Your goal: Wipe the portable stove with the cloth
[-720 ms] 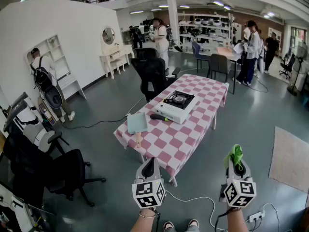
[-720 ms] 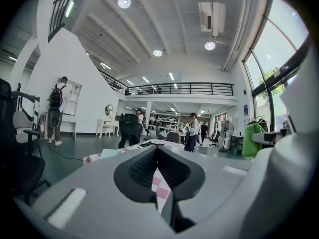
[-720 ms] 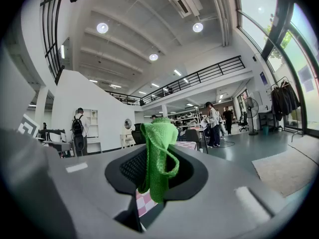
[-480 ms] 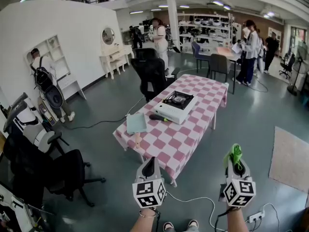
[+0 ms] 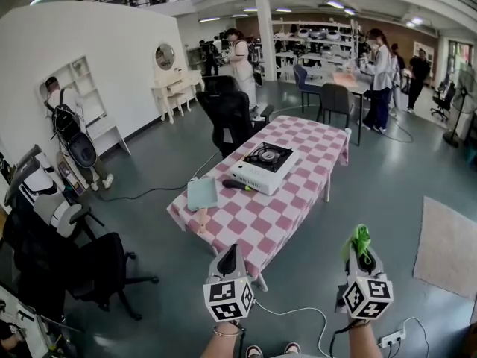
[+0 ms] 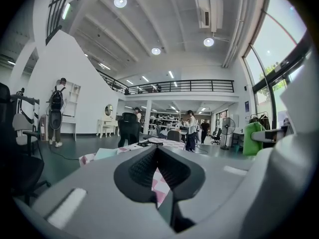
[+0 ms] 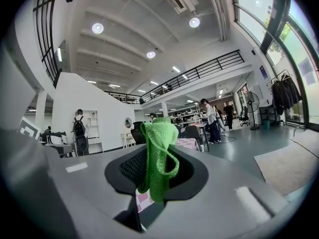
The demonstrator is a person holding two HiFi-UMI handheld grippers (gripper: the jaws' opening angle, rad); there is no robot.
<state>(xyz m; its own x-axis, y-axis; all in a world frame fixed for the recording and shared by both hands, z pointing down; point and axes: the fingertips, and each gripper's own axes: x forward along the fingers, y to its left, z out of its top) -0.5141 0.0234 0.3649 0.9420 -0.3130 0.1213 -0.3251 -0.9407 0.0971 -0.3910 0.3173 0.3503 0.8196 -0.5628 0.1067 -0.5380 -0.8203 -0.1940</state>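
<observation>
A white portable stove (image 5: 266, 167) with a black burner top sits on the pink-checked table (image 5: 261, 215), well ahead of both grippers. My right gripper (image 5: 364, 254) is shut on a green cloth (image 5: 361, 239), which sticks up from its jaws; in the right gripper view the green cloth (image 7: 157, 156) hangs folded between the closed jaws. My left gripper (image 5: 230, 258) is shut with nothing in it, and in the left gripper view its jaws (image 6: 157, 156) meet over the table edge. Both grippers hang over the floor, short of the table.
On the table lie a pale blue board (image 5: 202, 193) and a dark utensil (image 5: 240, 185) beside the stove. A black office chair (image 5: 229, 114) stands behind the table, another black chair (image 5: 89, 267) at left. A cable (image 5: 298, 309) runs across the floor. People stand in the background.
The table and stove have shifted slightly up and left in the head view; both grippers keep their hold and their place in the picture.
</observation>
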